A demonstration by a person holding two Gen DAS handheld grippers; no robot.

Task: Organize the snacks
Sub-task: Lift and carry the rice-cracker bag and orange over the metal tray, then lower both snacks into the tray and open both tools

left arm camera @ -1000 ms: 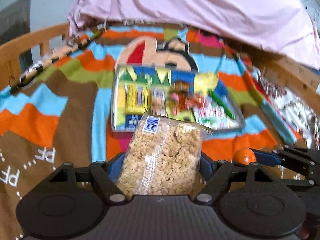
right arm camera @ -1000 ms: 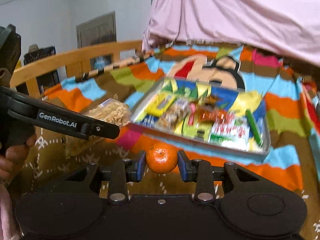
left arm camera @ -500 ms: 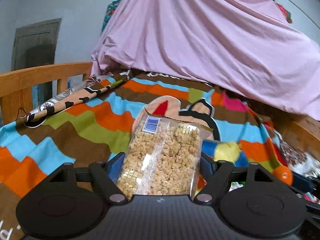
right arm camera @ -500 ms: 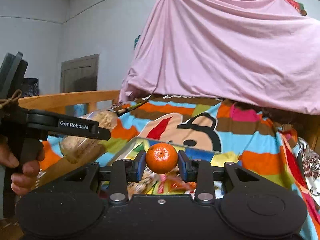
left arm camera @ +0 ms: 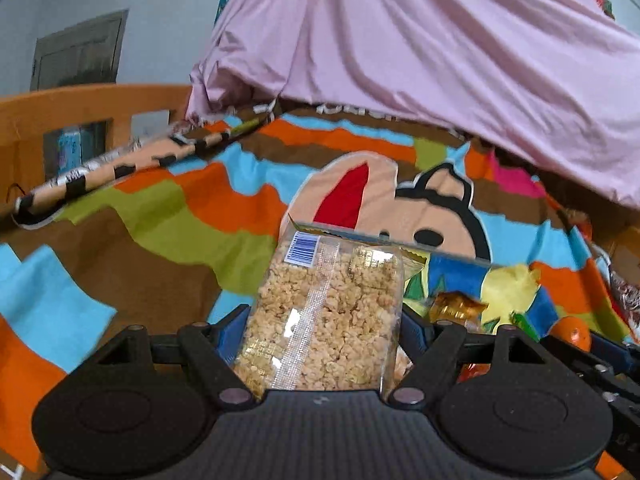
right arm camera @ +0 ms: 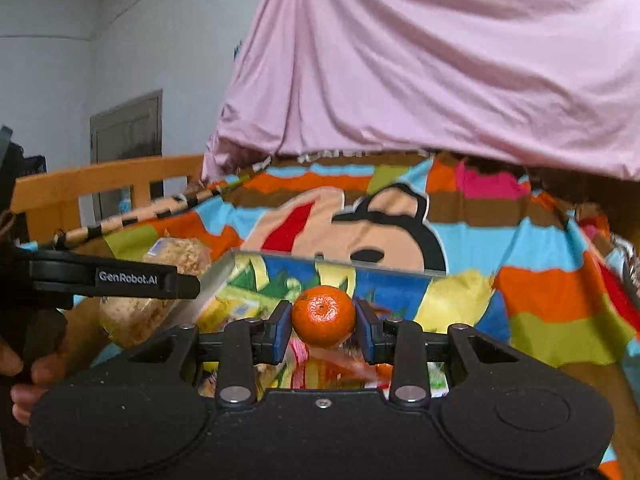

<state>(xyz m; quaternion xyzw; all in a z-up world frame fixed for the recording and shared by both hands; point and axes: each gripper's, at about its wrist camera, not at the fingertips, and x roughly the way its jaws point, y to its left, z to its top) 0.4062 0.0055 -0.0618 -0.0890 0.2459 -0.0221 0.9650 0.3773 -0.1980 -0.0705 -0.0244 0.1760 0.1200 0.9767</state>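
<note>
Left hand-held gripper [left arm camera: 322,330] pinches the cereal bag [left arm camera: 324,316] left of the tray [right arm camera: 332,261]; right hand-held gripper [right arm camera: 323,326] pinches the mandarin [right arm camera: 323,316] above it. Risk: crowded tray, so a released mandarin may roll off onto the bed

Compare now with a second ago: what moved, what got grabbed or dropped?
Both views swung up off the tray, then partly back; it now sits low, close ahead. No grab, no release: left claw still grips the cereal bag, right claw the mandarin.
</note>
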